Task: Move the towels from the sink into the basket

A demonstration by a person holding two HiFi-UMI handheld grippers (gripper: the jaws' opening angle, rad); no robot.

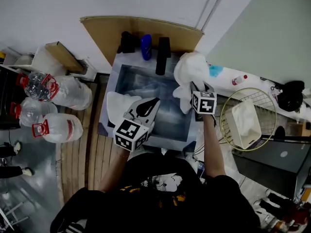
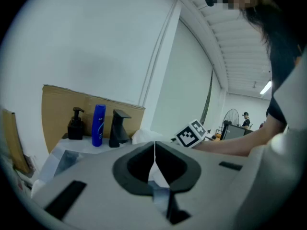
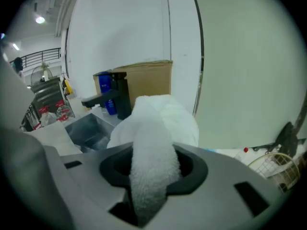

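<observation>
One towel point(image 1: 245, 124) already lies in the basket point(image 1: 221, 123), off to the right of the sink point(image 1: 146, 84). The right gripper point(image 1: 195, 89) has its jaws clamped on a second towel point(image 1: 190, 68), a bunched white wad held up over the sink's right rim and not yet across to the basket. A third towel point(image 1: 118, 106) is draped at the sink's left edge, just beside the left gripper point(image 1: 147, 107), whose jaws are pressed together with nothing visibly pinched between them. The sink looks bare otherwise. I'd judge the job about a third done: the second towel needs carrying over and dropping in, then the third towel needs fetching.
</observation>
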